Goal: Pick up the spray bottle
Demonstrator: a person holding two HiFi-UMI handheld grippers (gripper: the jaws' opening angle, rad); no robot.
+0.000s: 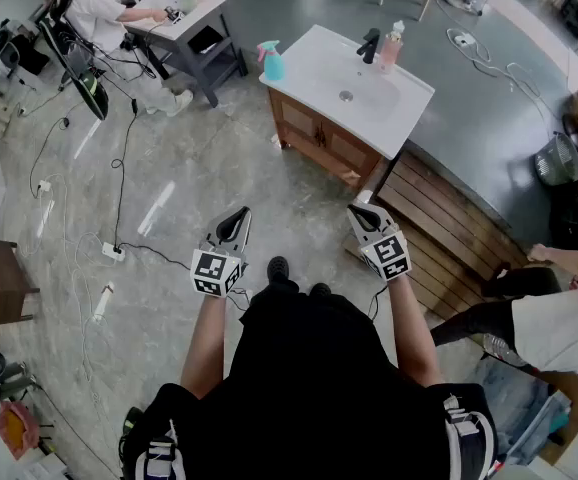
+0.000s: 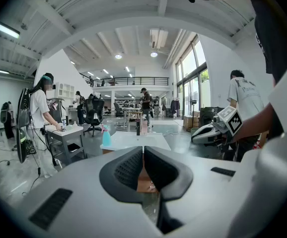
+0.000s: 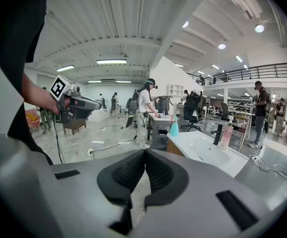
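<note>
The spray bottle (image 1: 271, 61) is teal with a pink trigger and stands upright on the left corner of a white sink counter (image 1: 314, 73), well ahead of both grippers. It also shows small and far off in the left gripper view as the spray bottle (image 2: 106, 136), and in the right gripper view as the spray bottle (image 3: 174, 127). My left gripper (image 1: 239, 214) and right gripper (image 1: 357, 211) are held side by side above the floor, pointing toward the counter. In the left gripper view (image 2: 143, 148) and the right gripper view (image 3: 144, 152) the jaws meet at their tips with nothing between them.
A black faucet (image 1: 370, 44) and a pink bottle (image 1: 392, 46) stand at the counter's back. A wooden cabinet (image 1: 319, 138) carries the sink, with a wooden step (image 1: 449, 228) to its right. A person (image 1: 99, 13) sits at a desk (image 1: 184, 18). Cables (image 1: 119, 248) lie across the floor.
</note>
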